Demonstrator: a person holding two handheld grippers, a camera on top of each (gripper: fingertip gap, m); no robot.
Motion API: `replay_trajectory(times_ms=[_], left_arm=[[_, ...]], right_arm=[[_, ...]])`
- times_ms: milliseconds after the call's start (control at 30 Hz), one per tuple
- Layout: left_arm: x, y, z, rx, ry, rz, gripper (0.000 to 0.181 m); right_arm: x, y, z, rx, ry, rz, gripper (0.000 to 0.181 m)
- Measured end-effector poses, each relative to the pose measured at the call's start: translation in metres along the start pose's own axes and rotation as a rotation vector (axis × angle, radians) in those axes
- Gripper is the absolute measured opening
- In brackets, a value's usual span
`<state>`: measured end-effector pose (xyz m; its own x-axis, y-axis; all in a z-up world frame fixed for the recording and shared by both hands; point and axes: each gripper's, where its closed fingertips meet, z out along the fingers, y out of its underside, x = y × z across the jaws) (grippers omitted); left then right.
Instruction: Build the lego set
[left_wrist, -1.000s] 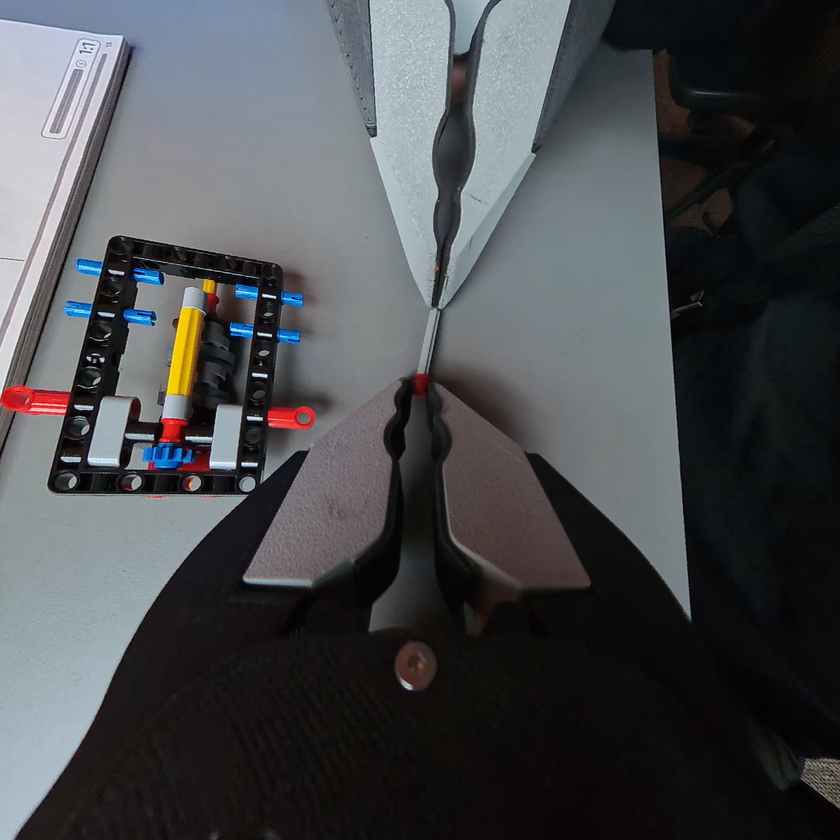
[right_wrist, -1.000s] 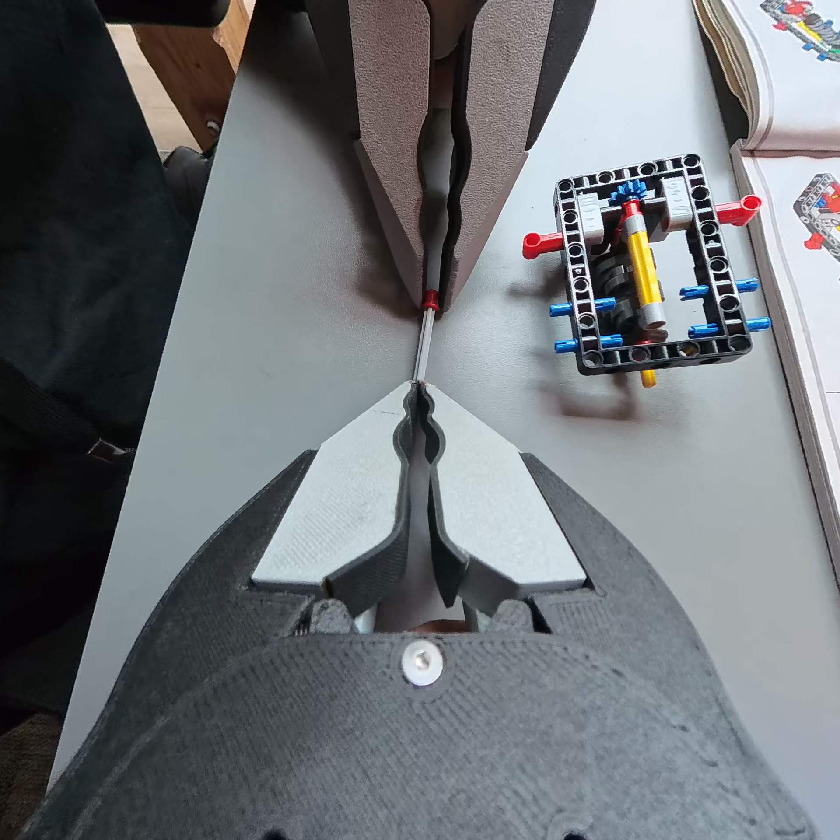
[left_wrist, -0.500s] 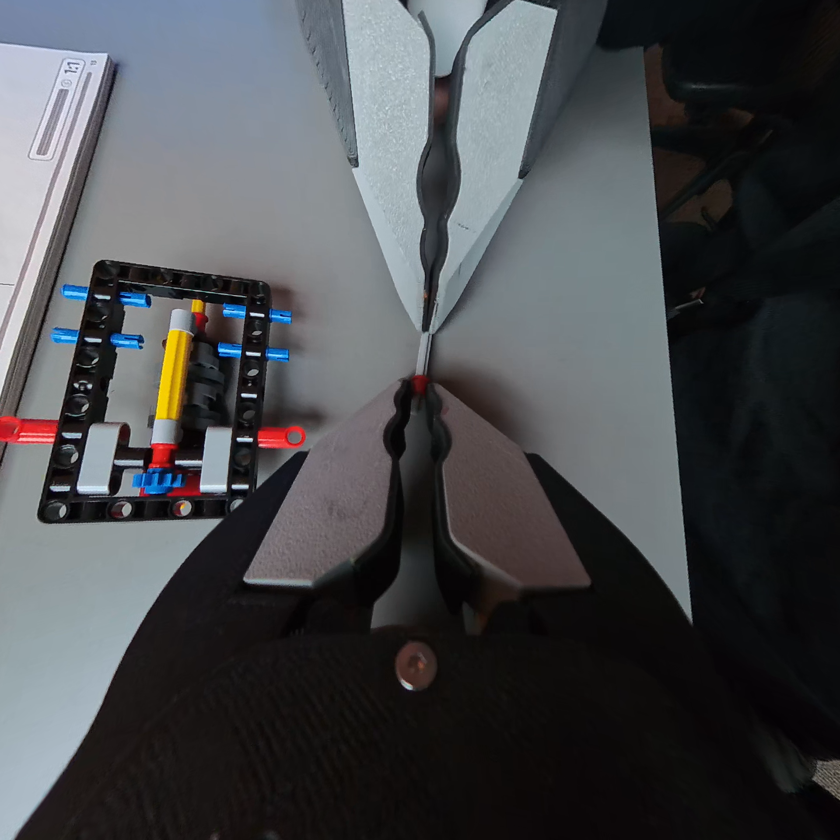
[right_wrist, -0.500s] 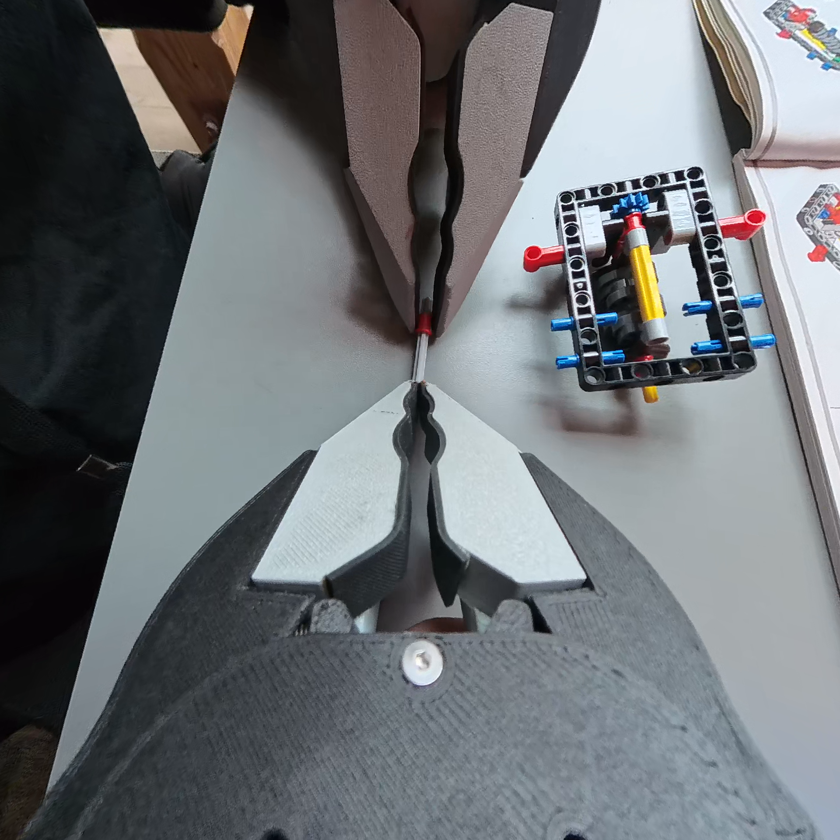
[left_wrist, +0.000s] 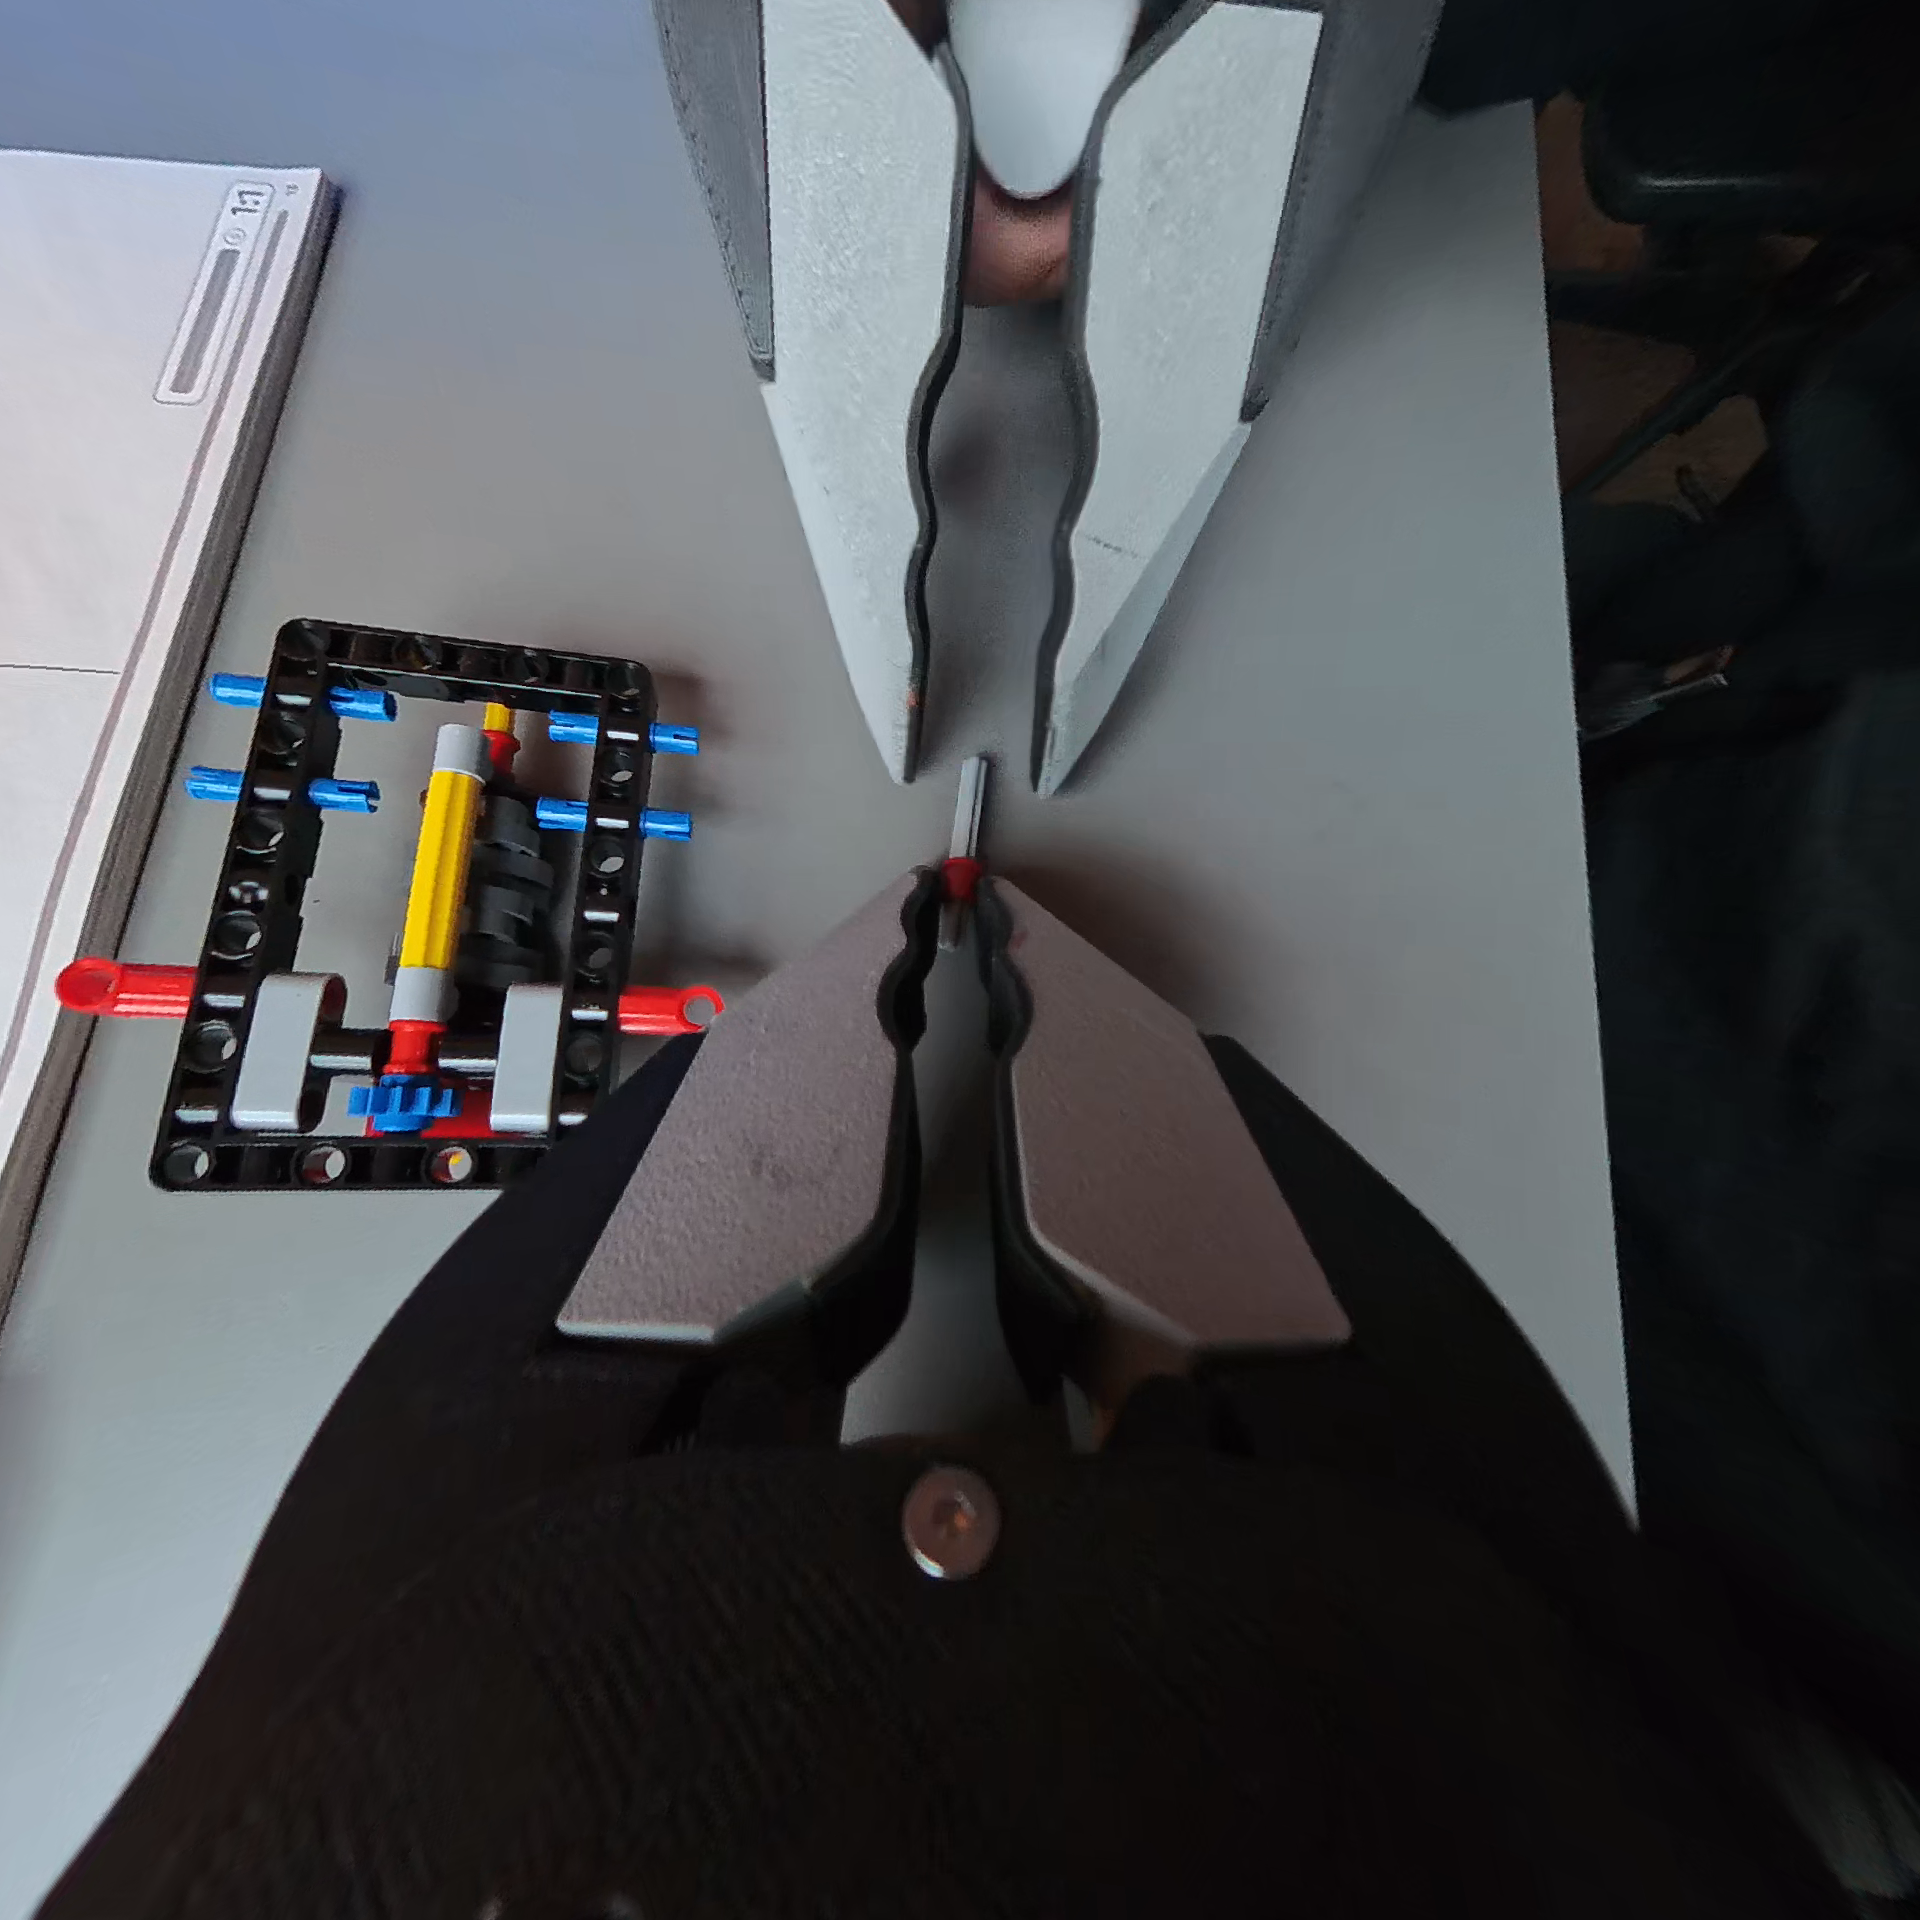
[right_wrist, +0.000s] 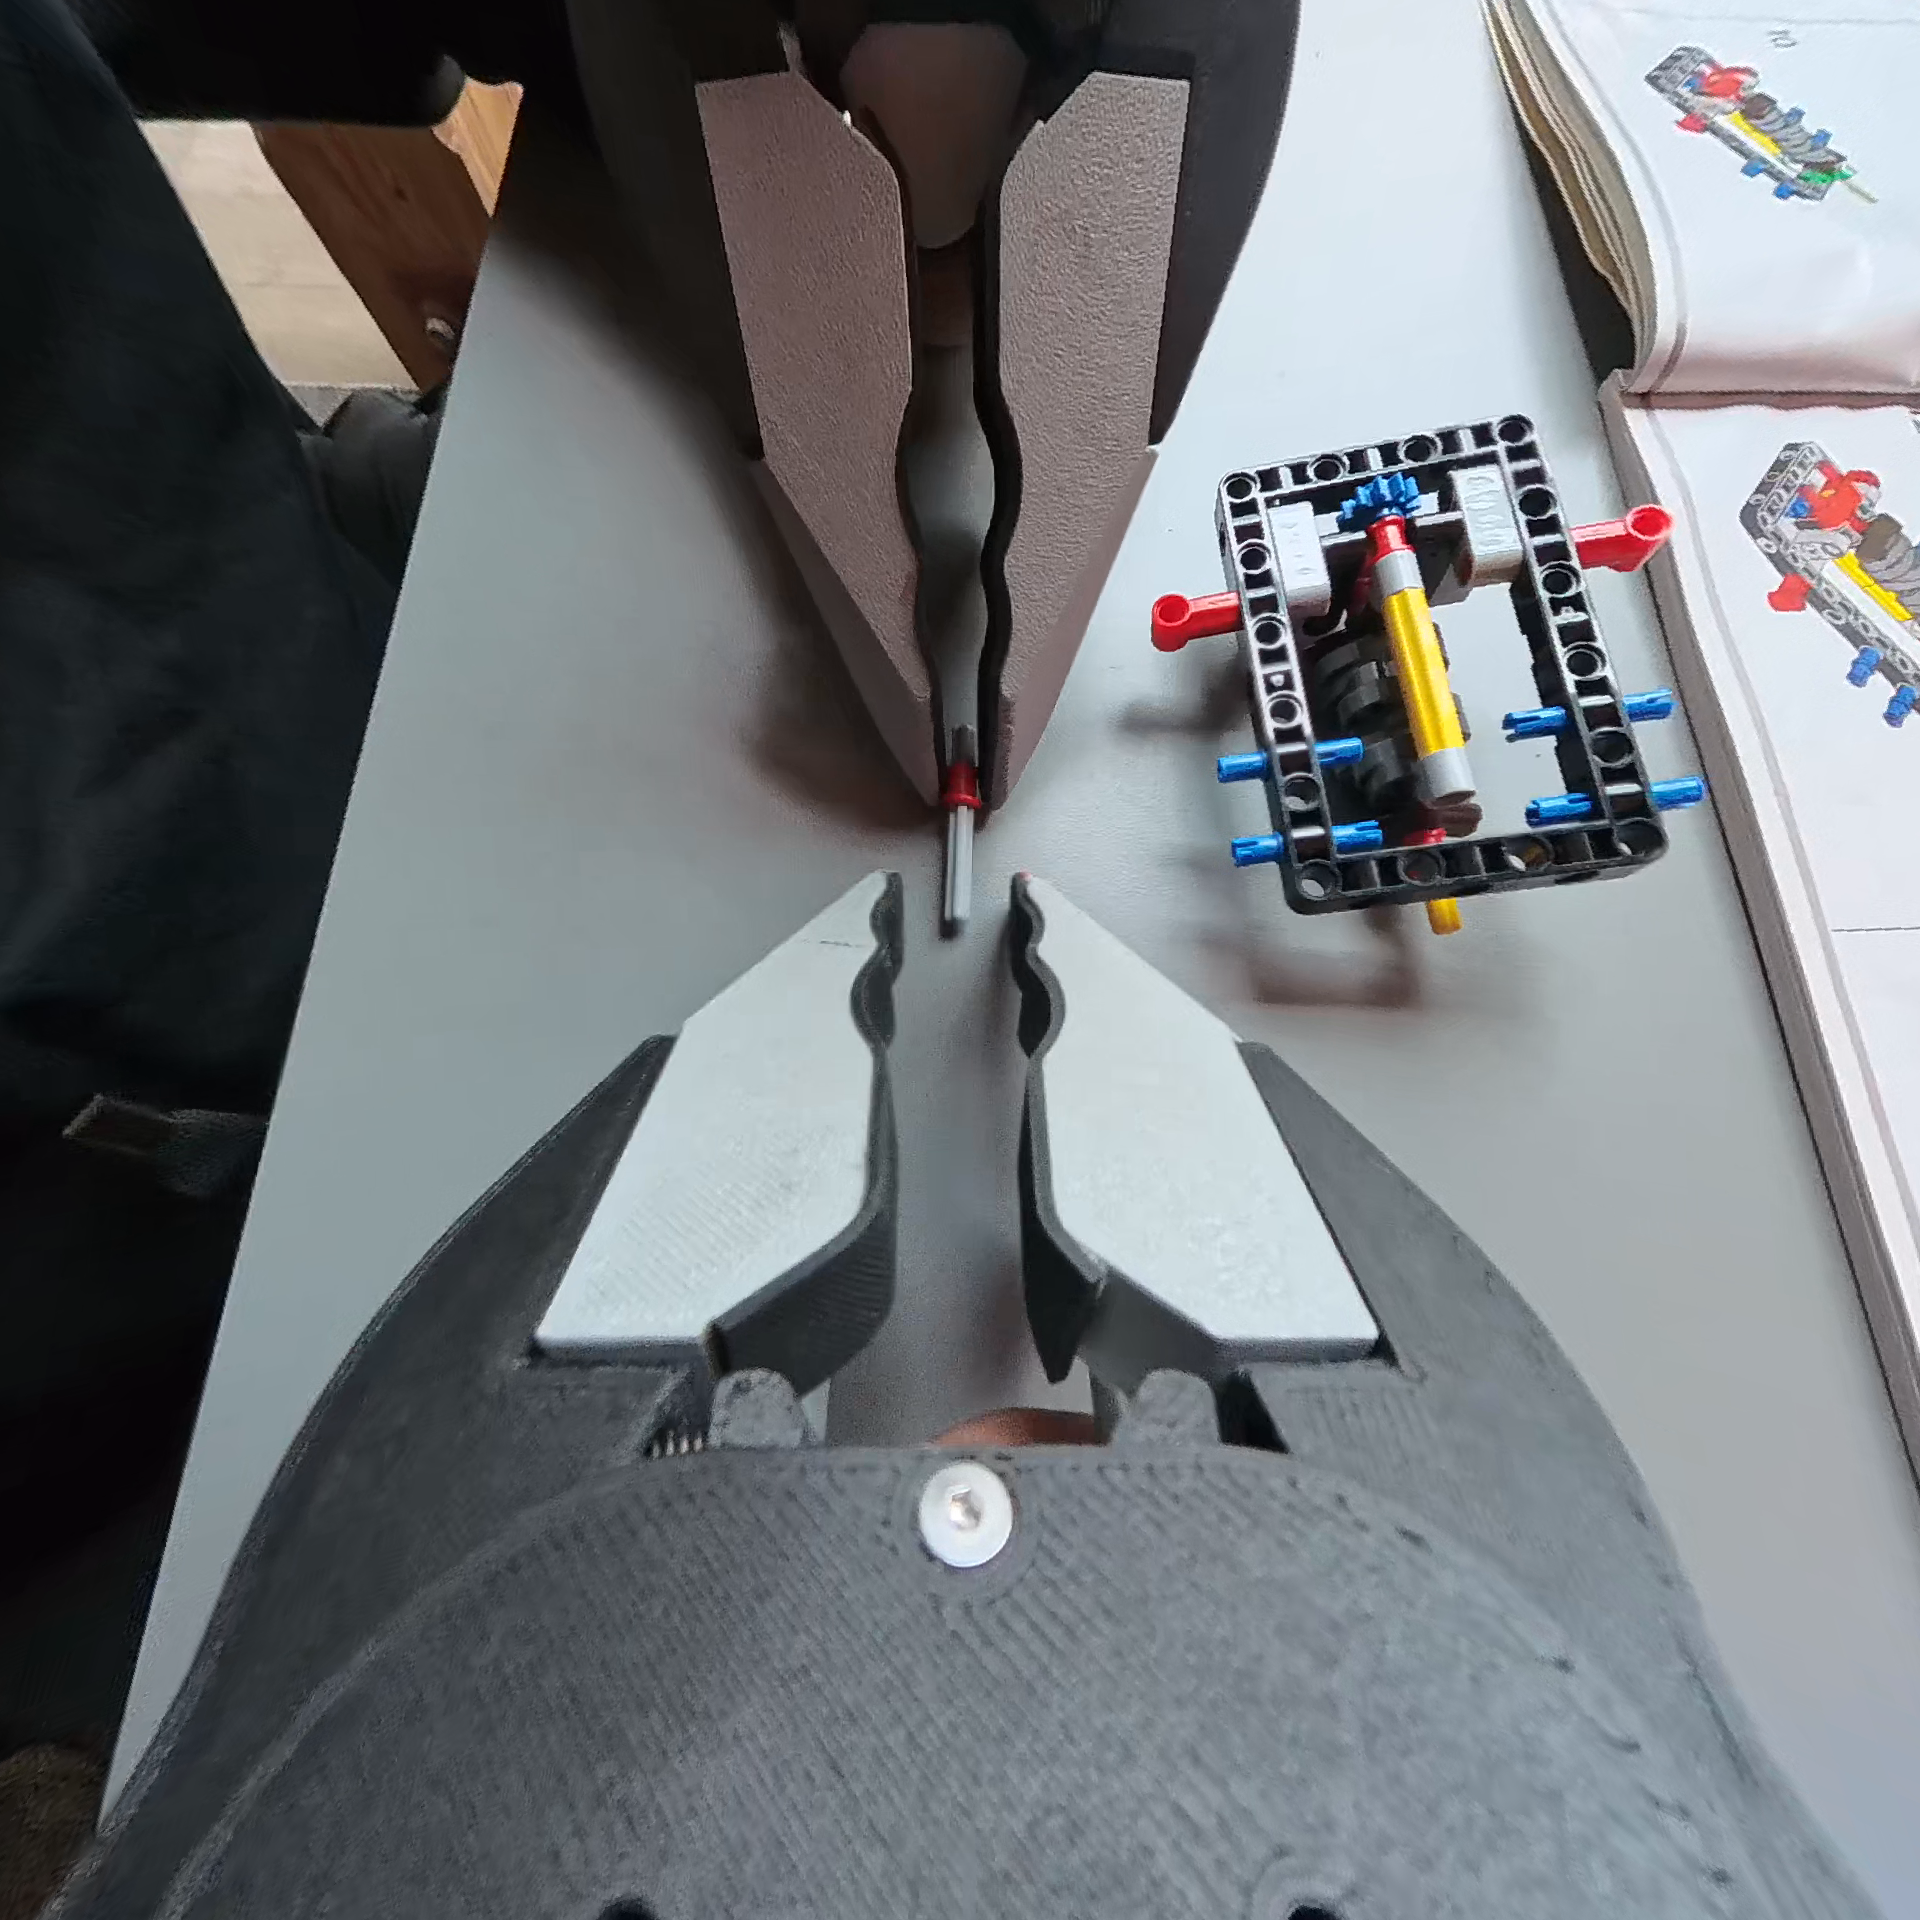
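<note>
My left gripper (left_wrist: 951, 883) is shut on a small red bush (left_wrist: 956, 878) with a thin grey axle (left_wrist: 971, 805) through it, held just above the grey table. The axle's free end points at my right gripper (left_wrist: 977, 774), which is open with a fingertip on either side of that end, not touching it. In the right wrist view my right gripper (right_wrist: 956, 899) is open around the axle (right_wrist: 956, 868), and the left gripper (right_wrist: 961, 795) opposite grips the red bush (right_wrist: 960, 781). A black frame assembly (left_wrist: 416, 904) with yellow, blue and red parts lies on the table, also in the right wrist view (right_wrist: 1434, 665).
An open instruction booklet (left_wrist: 104, 520) lies beyond the frame, also seen in the right wrist view (right_wrist: 1766, 312). The table edge (left_wrist: 1558, 831) runs close beside both grippers, with dark chair and clothing beyond it. Bare table (right_wrist: 1351, 1195) lies between the grippers and the booklet. The tips of both grippers are at nearly the same place.
My right gripper has opened and let go of the axle. Before that the two grippers came closer, so less axle shows between them. The left gripper still holds the red bush.
</note>
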<state>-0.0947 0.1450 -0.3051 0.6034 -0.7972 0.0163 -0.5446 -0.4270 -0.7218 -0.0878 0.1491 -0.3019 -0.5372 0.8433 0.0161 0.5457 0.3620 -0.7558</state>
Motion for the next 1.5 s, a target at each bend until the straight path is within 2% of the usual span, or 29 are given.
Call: replay_trajectory(times_ms=[267,467,1167,1233,1267,1300,1400,1500], left_arm=[[-0.001,-0.003,0.001,0.011,-0.012,-0.006,0.005],[-0.001,-0.002,0.002,0.003,-0.026,0.013,0.005],[0.002,-0.003,-0.003,0.035,-0.045,0.018,0.005],[0.0,-0.003,-0.005,0.039,-0.05,0.005,0.005],[-0.01,0.008,-0.007,-0.012,-0.1,0.003,0.005],[-0.02,0.013,-0.014,-0.008,-0.142,-0.017,0.005],[-0.019,0.012,-0.025,0.062,-0.079,-0.086,0.004],[-0.021,0.009,-0.018,0.034,-0.113,-0.053,0.005]], right_arm=[[0.003,-0.001,0.006,-0.032,0.083,-0.073,0.002],[0.003,0.0,0.006,-0.037,0.122,-0.14,0.002],[-0.001,0.0,-0.004,-0.001,0.122,-0.167,0.001],[0.002,0.003,-0.007,-0.016,0.132,-0.159,0.001],[0.01,0.011,-0.011,-0.04,0.17,-0.155,0.001],[0.017,0.017,-0.019,-0.043,0.192,-0.123,0.001],[0.02,0.007,-0.041,0.114,0.167,-0.04,0.001],[0.027,0.012,-0.041,0.096,0.159,-0.002,0.001]])
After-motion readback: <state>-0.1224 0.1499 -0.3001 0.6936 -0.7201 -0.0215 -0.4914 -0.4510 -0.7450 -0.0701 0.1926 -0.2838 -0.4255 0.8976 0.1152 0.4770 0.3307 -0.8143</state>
